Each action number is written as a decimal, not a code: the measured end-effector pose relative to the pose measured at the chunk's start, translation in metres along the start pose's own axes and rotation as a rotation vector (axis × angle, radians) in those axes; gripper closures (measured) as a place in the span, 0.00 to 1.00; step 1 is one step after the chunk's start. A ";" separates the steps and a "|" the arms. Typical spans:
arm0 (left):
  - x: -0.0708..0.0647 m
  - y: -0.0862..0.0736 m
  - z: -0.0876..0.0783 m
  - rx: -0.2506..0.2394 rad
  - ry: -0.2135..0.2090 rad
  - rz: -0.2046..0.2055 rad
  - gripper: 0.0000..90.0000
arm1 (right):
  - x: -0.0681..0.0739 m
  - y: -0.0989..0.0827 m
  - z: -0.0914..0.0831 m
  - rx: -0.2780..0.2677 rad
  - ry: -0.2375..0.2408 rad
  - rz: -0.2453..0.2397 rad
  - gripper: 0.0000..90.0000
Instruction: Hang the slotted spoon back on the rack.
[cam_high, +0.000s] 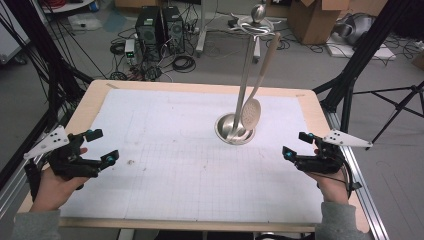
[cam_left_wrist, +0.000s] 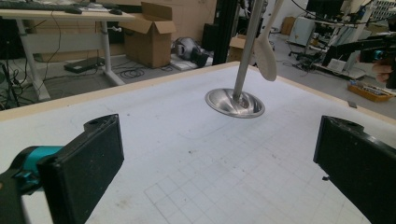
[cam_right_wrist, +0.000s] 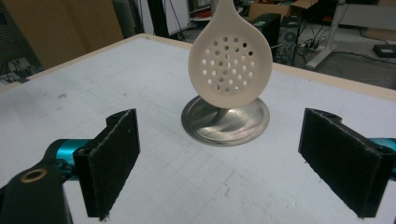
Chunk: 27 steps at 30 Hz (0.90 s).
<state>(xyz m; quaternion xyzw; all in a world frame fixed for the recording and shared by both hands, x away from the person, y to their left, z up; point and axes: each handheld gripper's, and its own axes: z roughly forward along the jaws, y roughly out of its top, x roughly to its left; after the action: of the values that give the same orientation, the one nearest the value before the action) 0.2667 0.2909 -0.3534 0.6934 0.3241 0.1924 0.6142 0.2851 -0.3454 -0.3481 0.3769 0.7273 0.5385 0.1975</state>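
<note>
A steel utensil stand (cam_high: 235, 131) with a round base and tall pole rises from the white gridded mat right of centre. A cream slotted spoon (cam_high: 251, 111) hangs from its top ring, its perforated bowl just above the base (cam_right_wrist: 225, 119). My left gripper (cam_high: 102, 146) is held open near the table's left edge, nothing between its jaws. My right gripper (cam_high: 296, 145) is open near the right edge, facing the slotted spoon (cam_right_wrist: 229, 67). In the left gripper view the stand (cam_left_wrist: 235, 101) and spoon (cam_left_wrist: 265, 53) lie ahead, beyond my left gripper (cam_left_wrist: 219, 170).
The white mat (cam_high: 165, 165) covers a wooden table (cam_high: 85, 107). Beyond the far edge are computer towers (cam_high: 160, 27), cables and cardboard boxes (cam_high: 312, 20) on the floor. Black tripod legs (cam_high: 350, 75) stand at the right.
</note>
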 end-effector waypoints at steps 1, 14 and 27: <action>0.001 -0.002 0.000 0.001 0.001 0.001 0.02 | 0.000 -0.002 0.000 0.003 -0.003 0.004 0.13; 0.009 -0.016 -0.005 -0.015 -0.025 0.004 0.02 | -0.007 -0.018 -0.005 -0.068 0.030 -0.001 0.13; 0.013 -0.021 -0.024 -0.020 -0.118 0.021 0.02 | -0.009 -0.037 -0.015 -0.144 0.158 -0.002 0.12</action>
<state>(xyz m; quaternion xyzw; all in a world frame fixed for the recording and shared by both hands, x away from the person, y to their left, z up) 0.2557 0.3181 -0.3712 0.7007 0.2781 0.1607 0.6370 0.2679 -0.3674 -0.3788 0.3174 0.7004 0.6172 0.1668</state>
